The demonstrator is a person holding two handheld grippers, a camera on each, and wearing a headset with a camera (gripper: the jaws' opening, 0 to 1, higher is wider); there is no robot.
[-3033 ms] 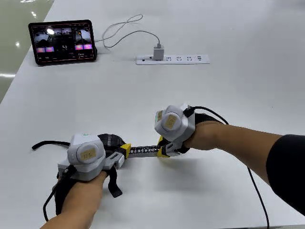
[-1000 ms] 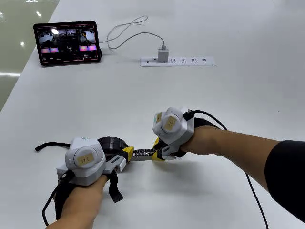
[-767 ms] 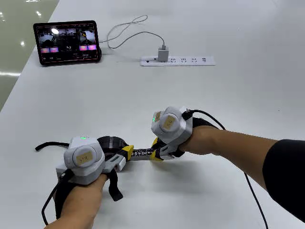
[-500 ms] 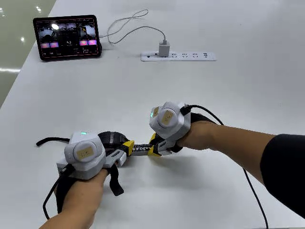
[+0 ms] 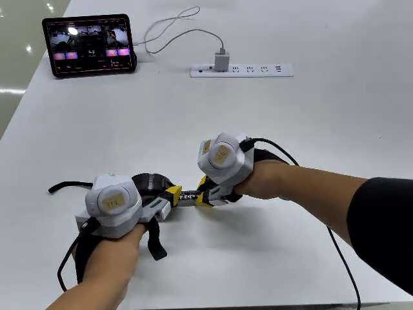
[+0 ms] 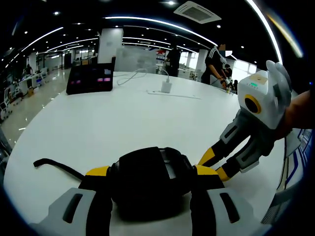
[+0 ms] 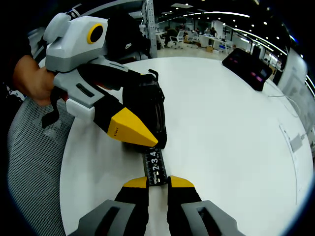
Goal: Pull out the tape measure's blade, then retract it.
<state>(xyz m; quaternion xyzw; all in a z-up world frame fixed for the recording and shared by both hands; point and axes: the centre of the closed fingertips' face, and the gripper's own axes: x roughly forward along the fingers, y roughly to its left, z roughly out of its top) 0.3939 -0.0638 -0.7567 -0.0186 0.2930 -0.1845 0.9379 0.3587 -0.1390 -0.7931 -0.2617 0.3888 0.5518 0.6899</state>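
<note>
Right gripper view: right hand-held gripper (image 7: pixel 157 180) clamps the black numbered blade (image 7: pixel 154 166); left hand-held gripper (image 6: pixel 151 172) grips its black case (image 6: pixel 147 192). Retract straight, slowly.

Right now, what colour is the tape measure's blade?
The blade is black with white numerals; the right gripper view shows it best.

We see bright, even overhead light; ceiling strips (image 6: pixel 162 20) glare, soft shadows fall on the white table (image 5: pixel 310 129). Gripper views bend at edges; head view's sharp.
</note>
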